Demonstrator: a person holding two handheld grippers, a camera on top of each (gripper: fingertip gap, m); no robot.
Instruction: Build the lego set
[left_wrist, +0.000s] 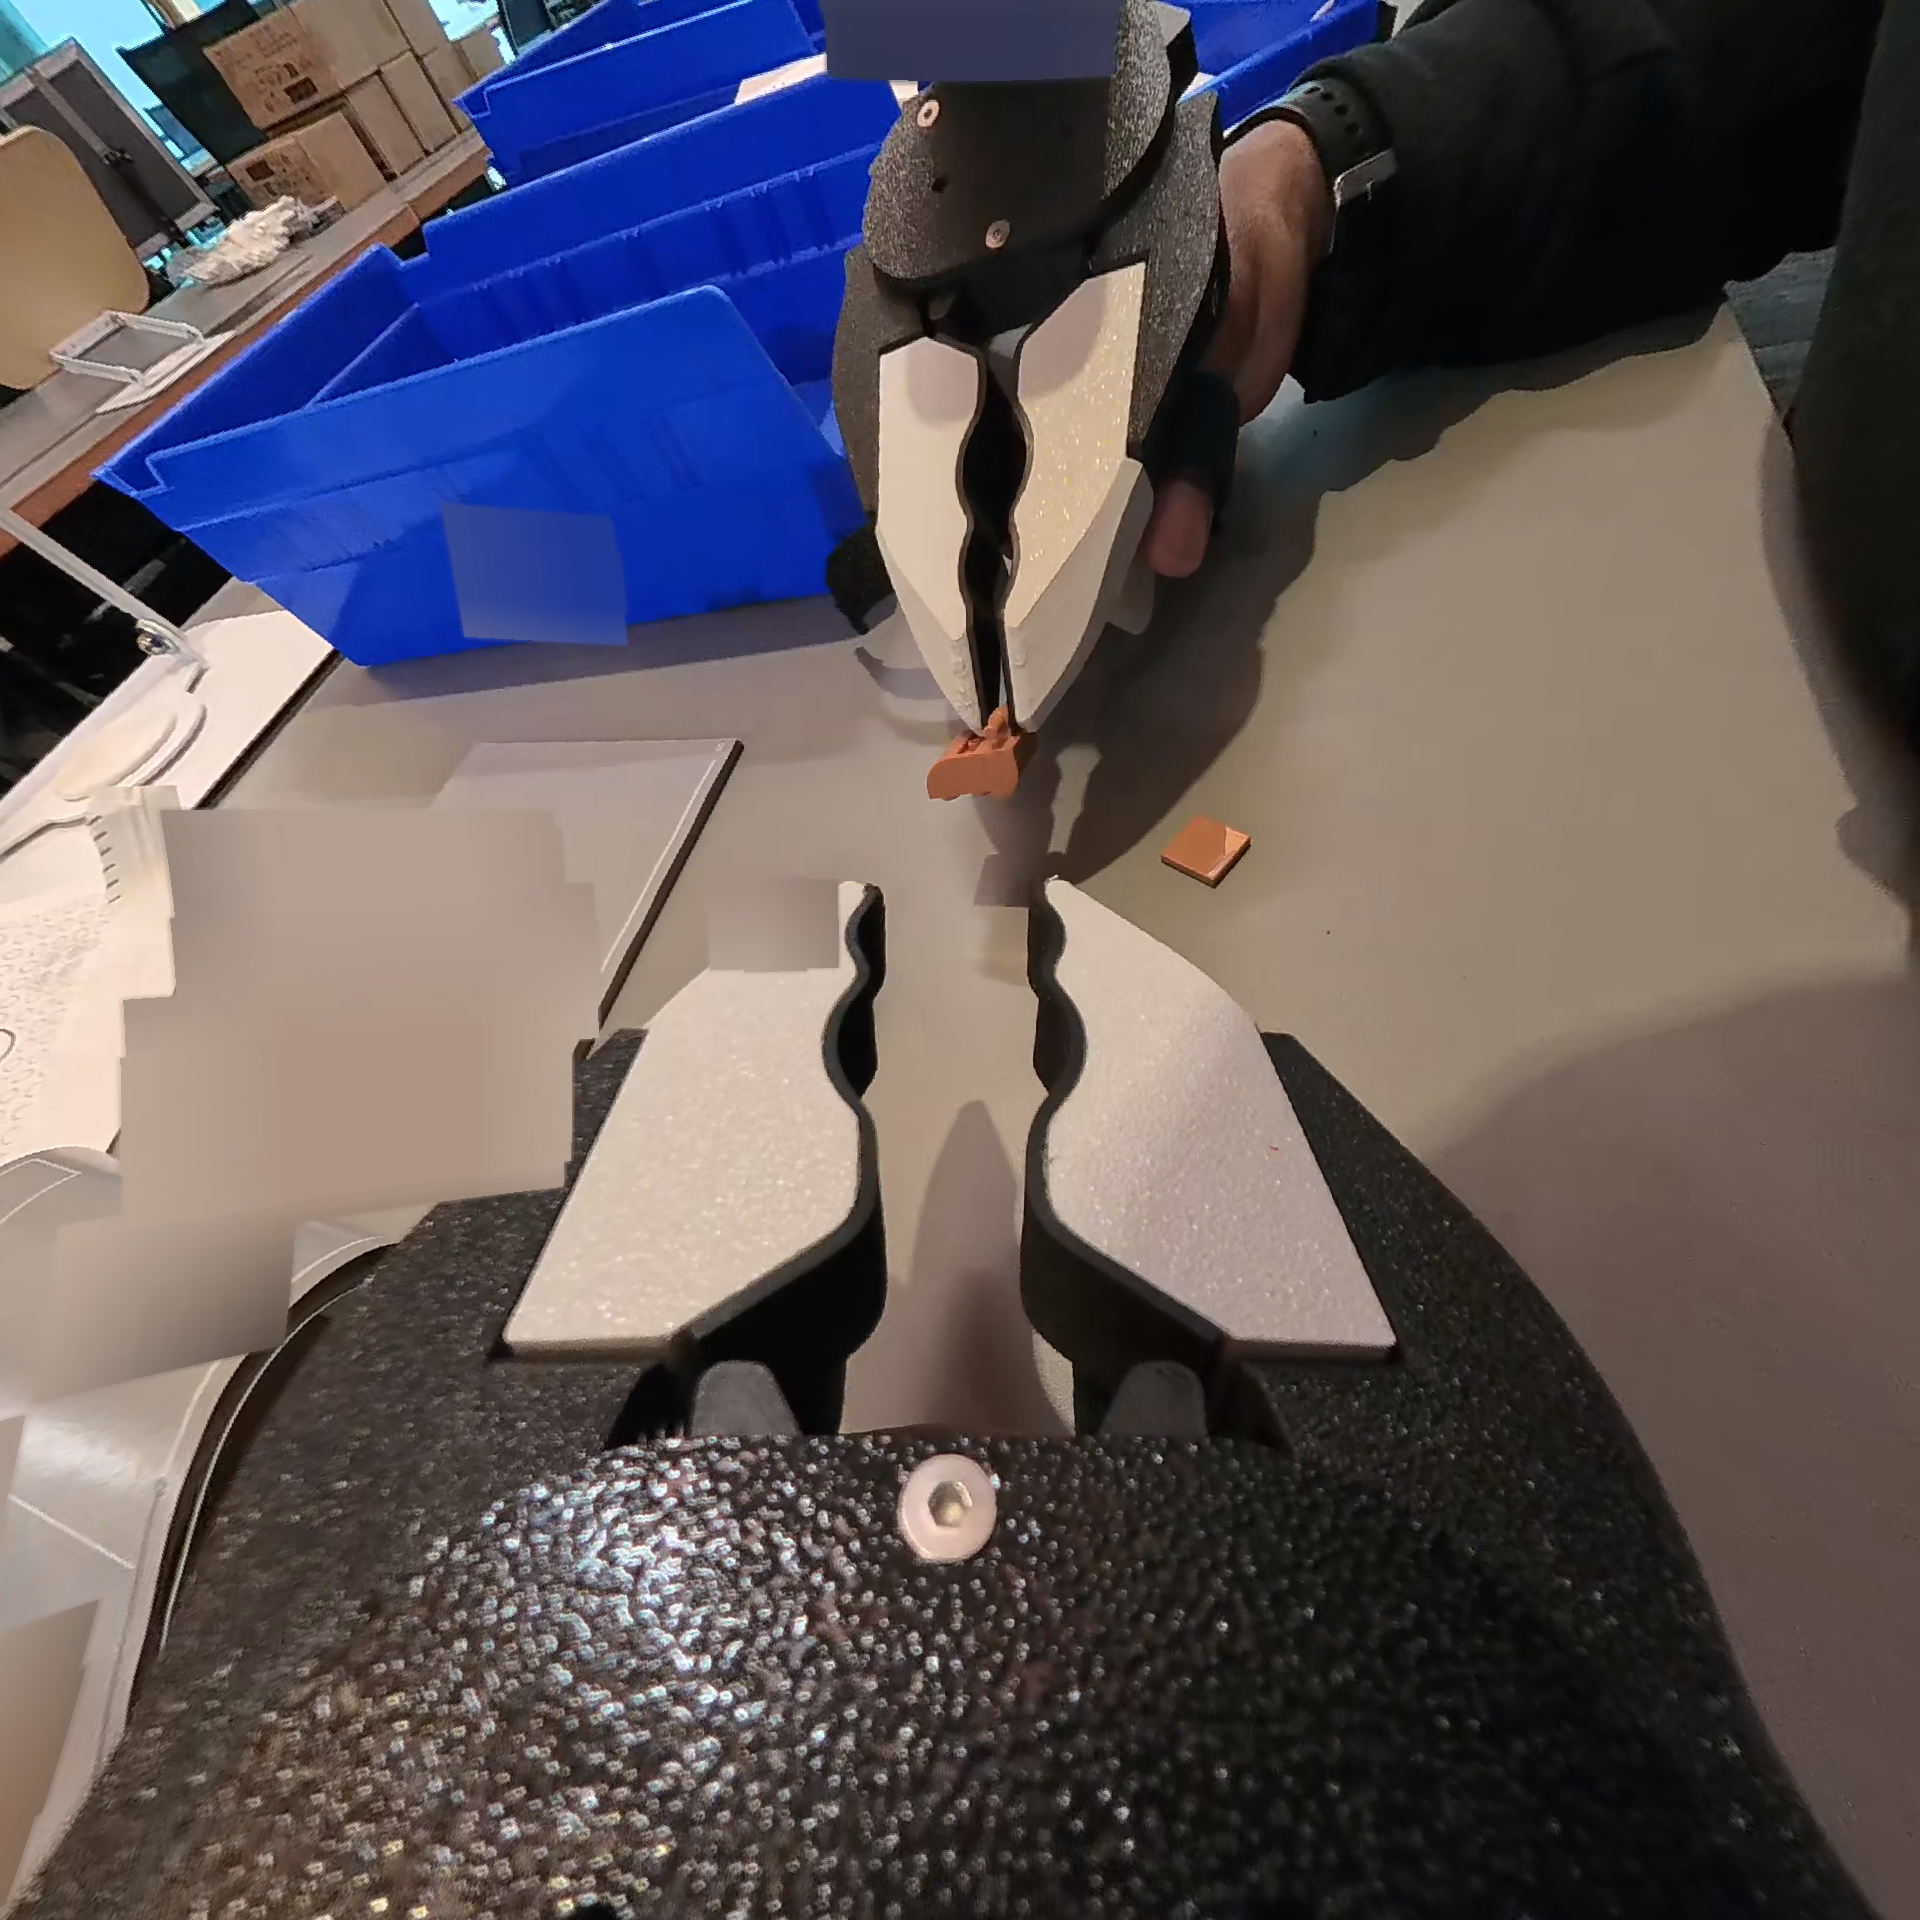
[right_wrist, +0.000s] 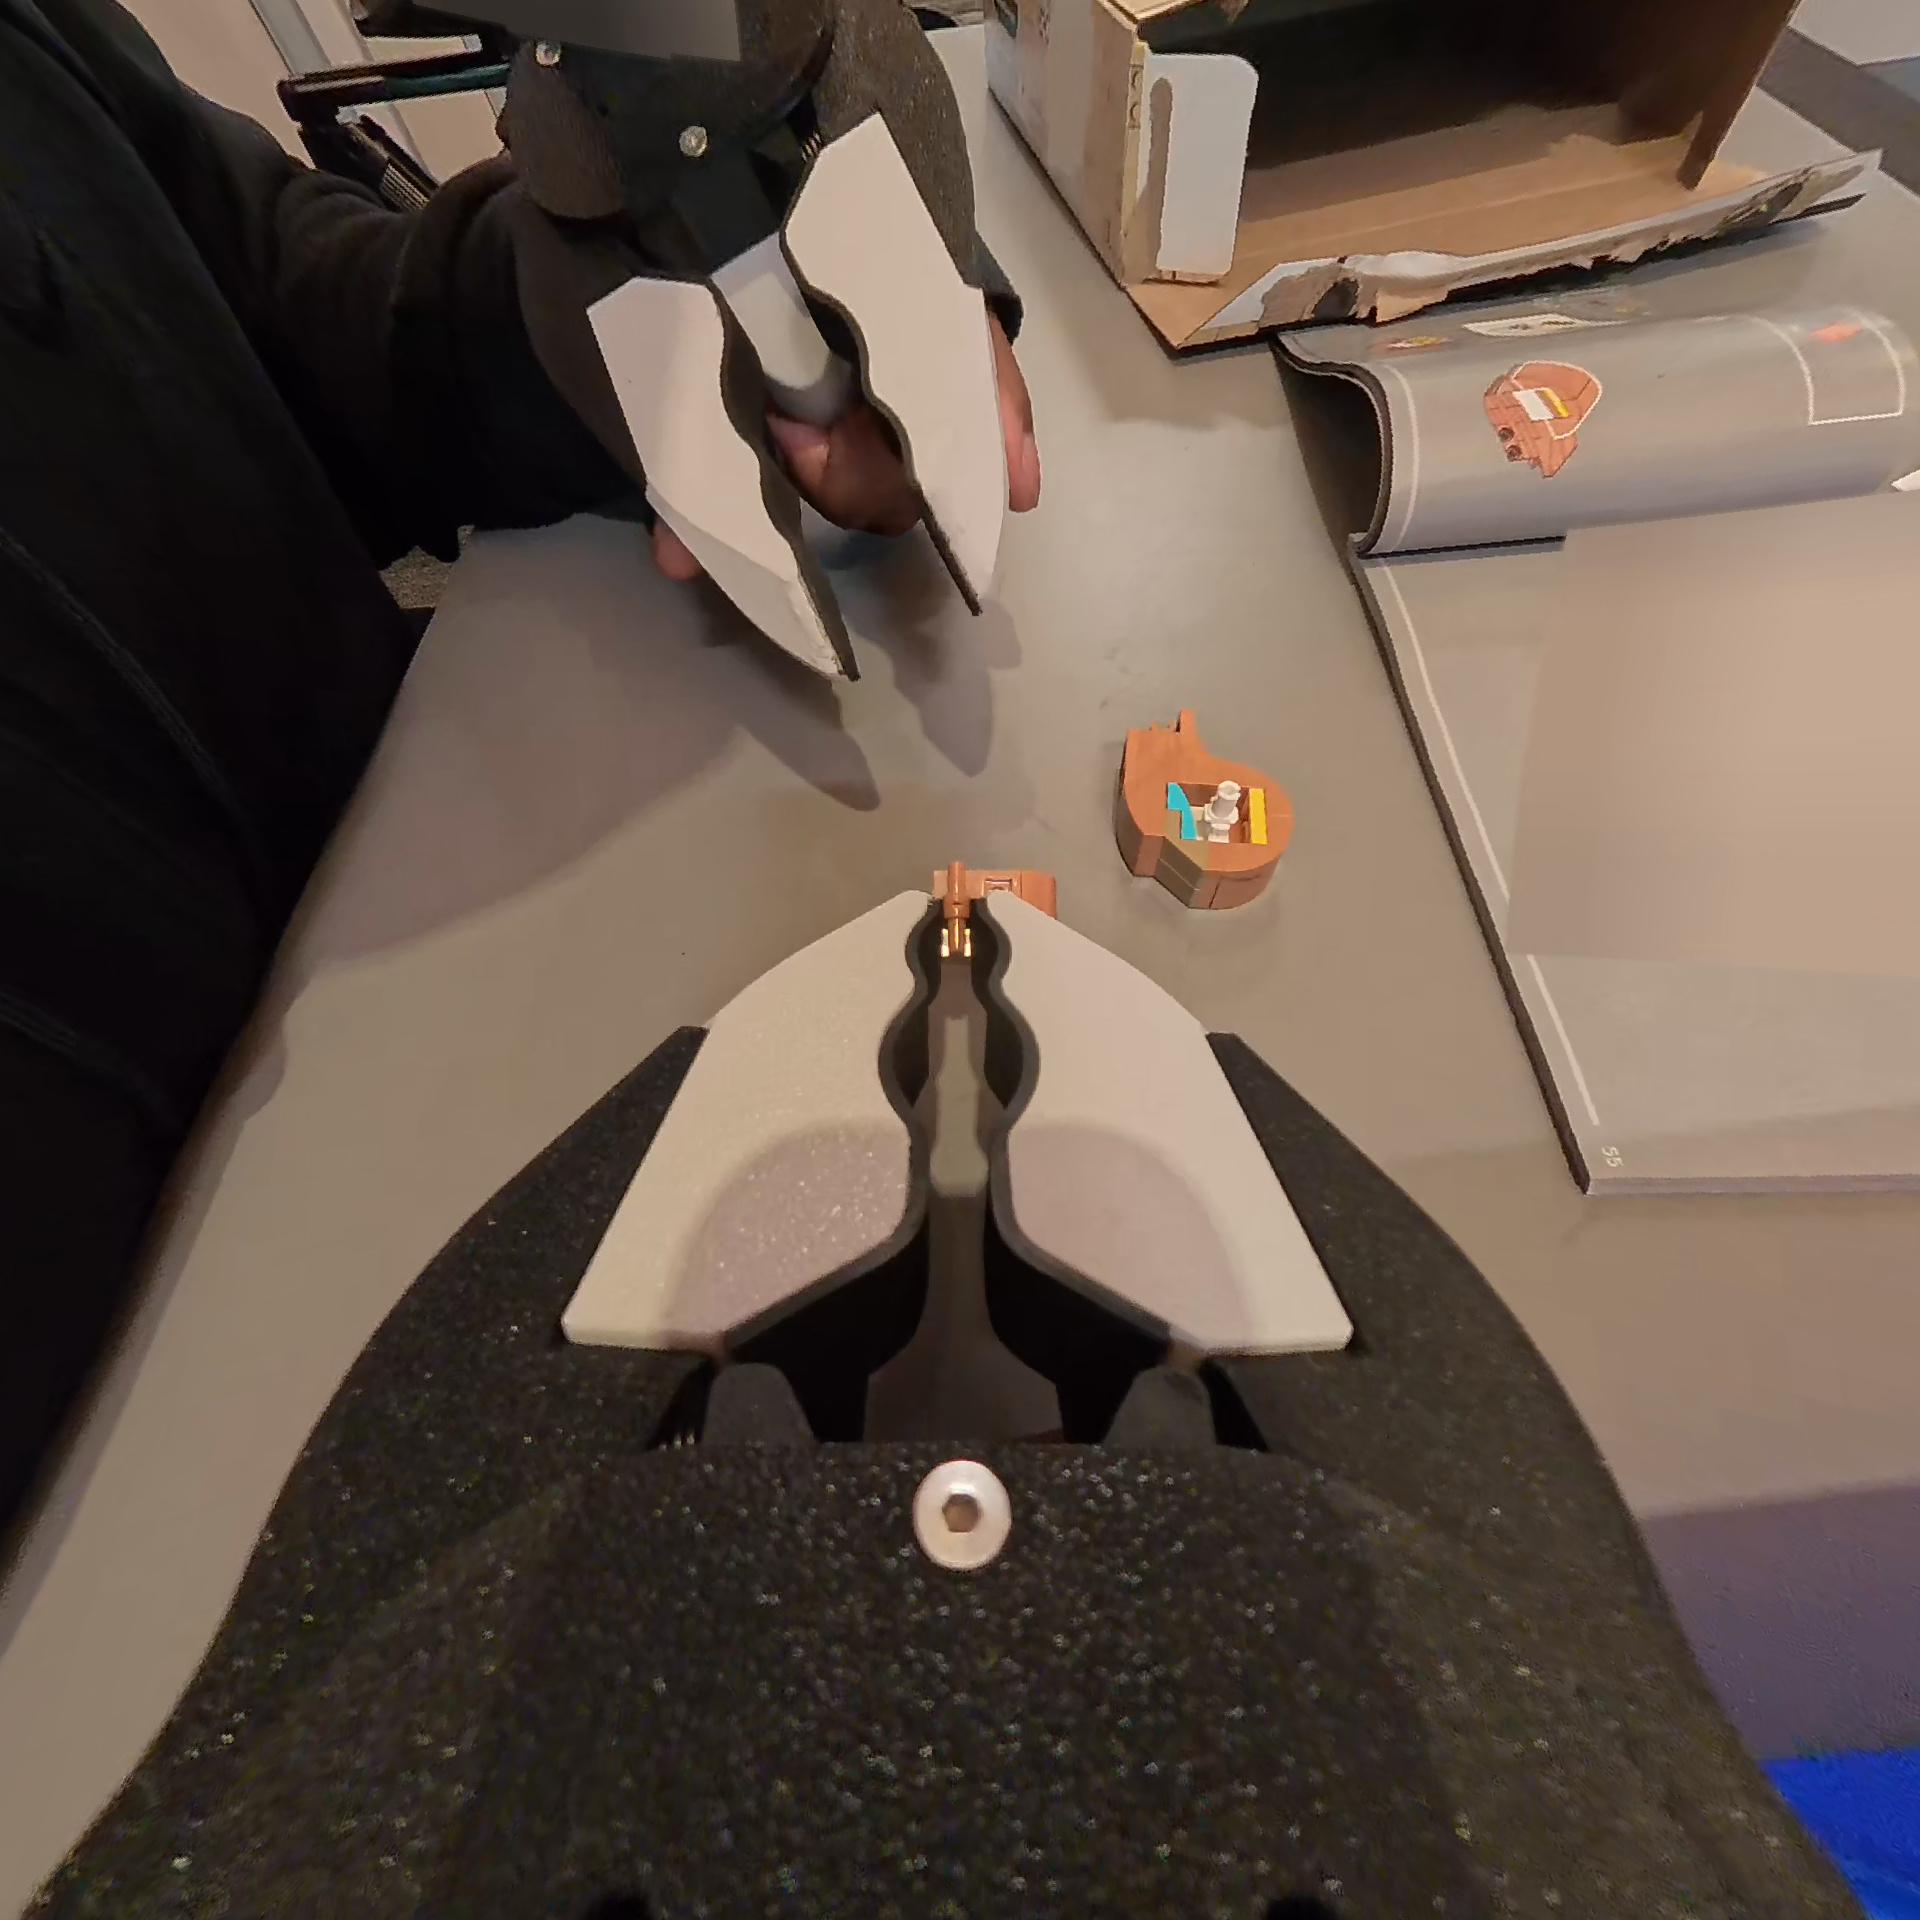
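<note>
My right gripper (right_wrist: 961, 899) is shut on a small brown brick piece (right_wrist: 1023, 888) and holds it at the grey table (right_wrist: 623, 935). The left wrist view shows the same gripper (left_wrist: 997, 717) tip-down, with the piece (left_wrist: 977, 769) pinched by a thin upright part. My left gripper (left_wrist: 956, 904) is open and empty just above the table, facing that piece from a short way off. In the right wrist view it (right_wrist: 914, 634) hangs with its fingers apart. A small flat brown tile (left_wrist: 1205, 847) lies to the right of the piece. A rounded brown brick model (right_wrist: 1200, 821) stands to the right of my right gripper.
Blue plastic bins (left_wrist: 520, 468) line the table's far left in the left wrist view. An open instruction booklet (right_wrist: 1662, 831) lies to the right of the model, with a torn cardboard box (right_wrist: 1351, 156) behind it. A person's hands hold both grippers. The tips of one gripper are about 6 centimeters away from the tips of the other. The small flat brown tile (left_wrist: 1205, 847) lies around 6 centimeters away from my right fingertips.
</note>
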